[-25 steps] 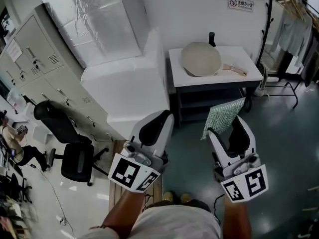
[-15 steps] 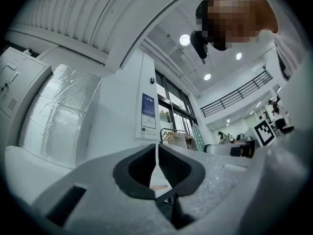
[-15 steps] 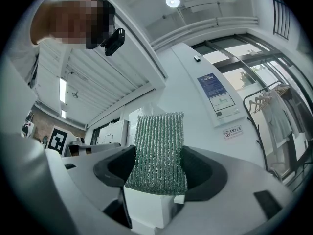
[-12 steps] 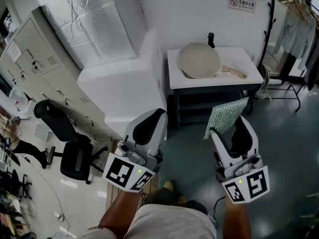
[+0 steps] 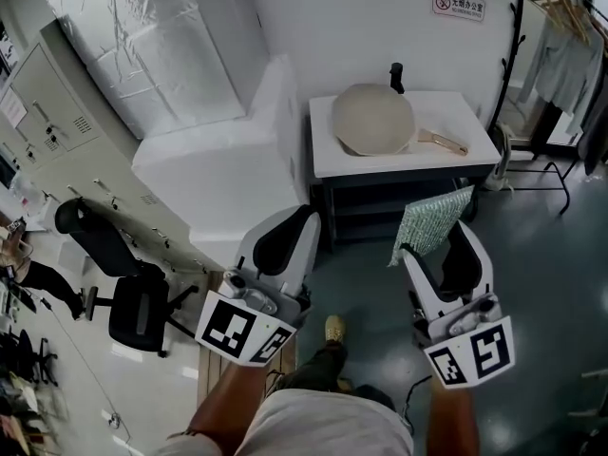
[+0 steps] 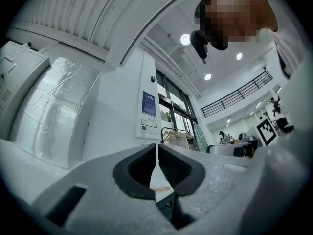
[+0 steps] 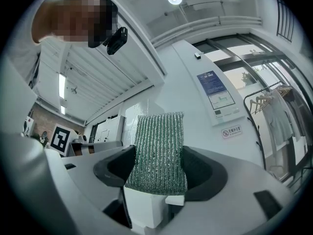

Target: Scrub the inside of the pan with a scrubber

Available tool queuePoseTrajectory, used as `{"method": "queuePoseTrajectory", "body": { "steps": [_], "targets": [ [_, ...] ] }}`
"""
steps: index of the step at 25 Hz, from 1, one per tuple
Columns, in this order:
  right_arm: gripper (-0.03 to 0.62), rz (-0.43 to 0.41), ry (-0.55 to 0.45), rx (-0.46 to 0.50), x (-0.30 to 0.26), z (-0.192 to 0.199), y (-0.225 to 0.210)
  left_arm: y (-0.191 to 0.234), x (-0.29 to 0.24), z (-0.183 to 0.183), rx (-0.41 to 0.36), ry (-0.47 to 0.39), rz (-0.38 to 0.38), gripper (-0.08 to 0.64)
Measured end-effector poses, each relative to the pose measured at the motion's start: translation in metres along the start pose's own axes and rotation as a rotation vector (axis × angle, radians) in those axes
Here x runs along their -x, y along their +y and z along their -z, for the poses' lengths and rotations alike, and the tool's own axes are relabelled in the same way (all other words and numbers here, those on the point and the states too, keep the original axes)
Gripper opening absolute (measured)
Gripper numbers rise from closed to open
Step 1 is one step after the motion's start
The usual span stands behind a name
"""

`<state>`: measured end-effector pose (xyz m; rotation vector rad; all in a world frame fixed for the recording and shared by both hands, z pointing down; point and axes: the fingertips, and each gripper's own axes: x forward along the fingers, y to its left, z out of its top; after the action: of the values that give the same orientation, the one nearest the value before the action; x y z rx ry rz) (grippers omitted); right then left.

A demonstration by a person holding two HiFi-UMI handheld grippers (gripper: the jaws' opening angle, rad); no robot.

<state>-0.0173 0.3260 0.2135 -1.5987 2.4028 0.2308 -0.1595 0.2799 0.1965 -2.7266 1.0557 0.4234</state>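
Two grippers are held out low, well apart from the white table (image 5: pixel 470 143) where the pan (image 5: pixel 372 119) lies. The right gripper (image 7: pixel 159 173) is clamped on a green scrubber (image 7: pixel 159 151) that stands up out of its jaws. The left gripper (image 6: pixel 156 161) is closed to a thin slit, with nothing in it. A wall sign (image 5: pixel 458 6) shows a red prohibition mark beside characters too small to read. A blue-headed poster (image 7: pixel 217 96) is also illegible.

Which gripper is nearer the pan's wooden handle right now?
Right. The right gripper, holding the scrubber, is short of the table, in line with the handle; the left gripper is farther left.
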Motion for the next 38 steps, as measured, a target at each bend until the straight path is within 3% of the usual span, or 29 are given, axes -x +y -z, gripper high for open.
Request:
{"method": "queuePoseTrajectory", "body": {
  "steps": [26, 38],
  "targets": [
    [0.304, 0.055, 0.043, 0.012, -0.236, 0.076, -0.160, 0.167, -0.222, 0.104, 0.041, 0.025, 0.076, 0.015],
    [0.304, 0.023, 0.096, 0.014, -0.297, 0.104, -0.210, 0.208, -0.287, 0.140, 0.070, 0.046, 0.027, 0.015]
  ]
}}
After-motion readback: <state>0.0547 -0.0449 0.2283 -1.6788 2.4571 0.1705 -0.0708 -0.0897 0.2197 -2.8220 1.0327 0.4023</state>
